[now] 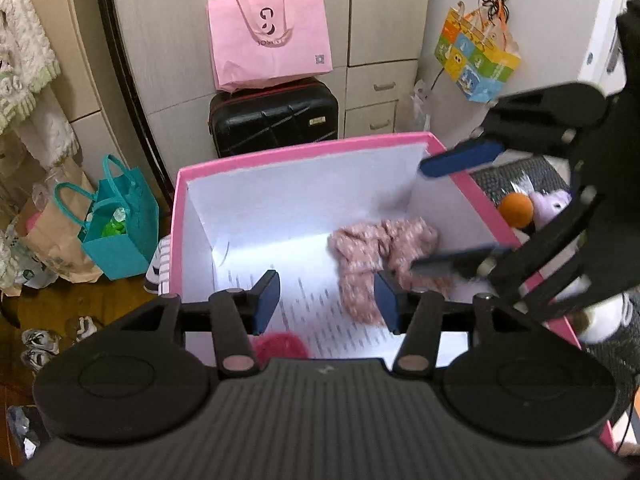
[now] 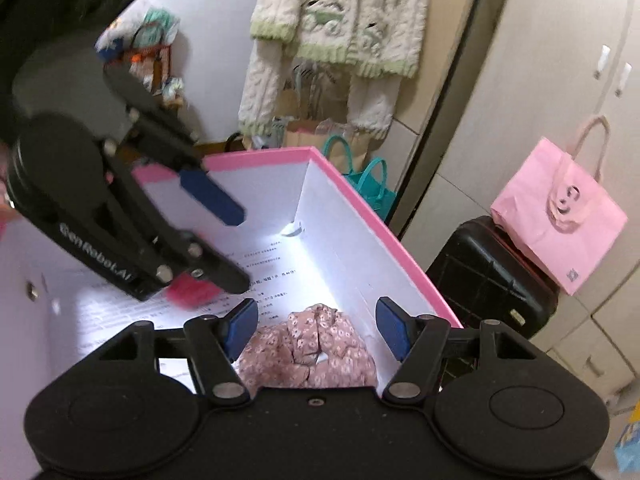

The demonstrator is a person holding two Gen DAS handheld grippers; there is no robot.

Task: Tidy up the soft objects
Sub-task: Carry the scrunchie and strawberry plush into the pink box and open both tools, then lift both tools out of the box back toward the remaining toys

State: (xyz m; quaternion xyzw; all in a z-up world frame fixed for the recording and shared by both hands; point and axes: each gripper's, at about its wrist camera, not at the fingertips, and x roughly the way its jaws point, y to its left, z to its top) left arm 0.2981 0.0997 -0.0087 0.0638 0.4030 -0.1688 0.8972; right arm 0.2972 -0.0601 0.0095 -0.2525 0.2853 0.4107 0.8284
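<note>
**Q:** Left wrist view first: what do your jaws show, and why are they there?

**A:** My left gripper (image 1: 326, 302) hangs over a pink-rimmed box (image 1: 304, 151), jaws well apart and holding nothing. I judge it sits there because the box is where the soft things collect. Its inner walls are smooth white card, and printed paper lines the floor. A crumpled pink floral cloth (image 1: 380, 248) lies on that paper toward the right wall, thin and limp. A fuzzy magenta item (image 1: 280, 344) peeks out just below my left finger; I cannot tell what it is. My right gripper (image 1: 460, 212) reaches in from the right, jaws spread wide, above the cloth. Outside the box, beside its right wall, wait an orange ball (image 1: 516, 210) and a lilac plush toy (image 1: 552, 204) on a dark mat, likely next to go in.

**Q:** And the right wrist view?

**A:** My right gripper (image 2: 318, 328) is open and empty, with the floral cloth (image 2: 308, 352) directly beneath and between its blue pads (image 2: 394, 330), not pinched. The fabric bunches in soft folds against the box (image 2: 360, 196) wall. My left gripper (image 2: 224, 244) crosses at upper left, blurred, jaws apart, and the magenta fuzz (image 2: 192, 292) shows below it, apparently loose.
</note>
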